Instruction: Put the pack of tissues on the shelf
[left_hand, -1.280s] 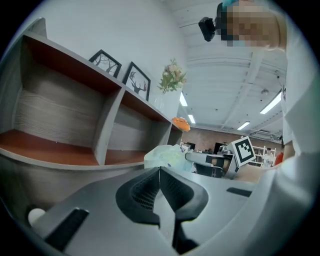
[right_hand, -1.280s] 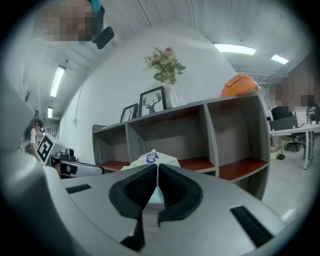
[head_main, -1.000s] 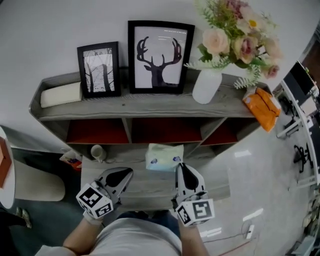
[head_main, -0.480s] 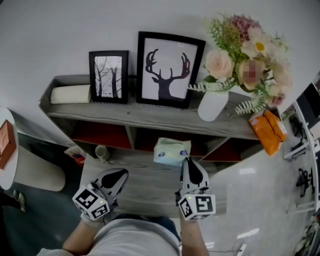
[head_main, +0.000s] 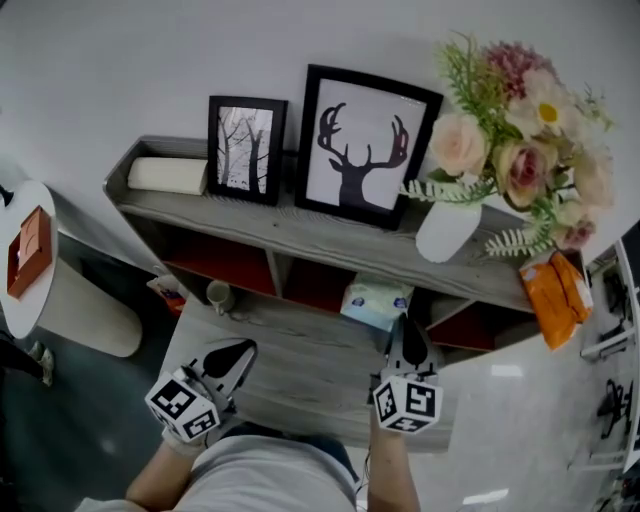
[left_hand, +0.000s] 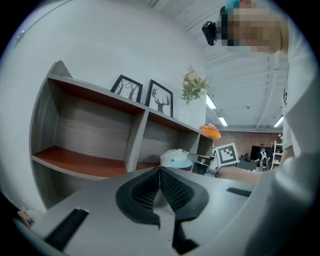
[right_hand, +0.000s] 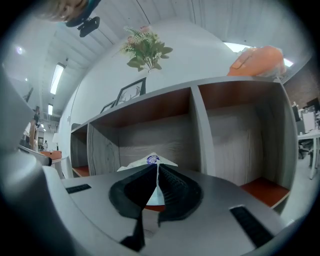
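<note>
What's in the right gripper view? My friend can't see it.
The right tool is shut on a pack of tissues, holding it in front of the middle opening of a grey shelf. Flowers and an orange bag sit on top.

We see the pack (head_main: 377, 303) as a soft, pale blue-white plastic bundle with a small round blue mark (right_hand: 151, 160) on its wrapper. One end is pinched between the closed jaws of the right gripper (head_main: 404, 330), and it is held off the boards, roughly level, at the mouth of the middle compartment. The shelf (head_main: 300, 232) is grey wood-grain, with three openings side by side under a long top board and red-brown compartment floors (left_hand: 80, 160).
</note>
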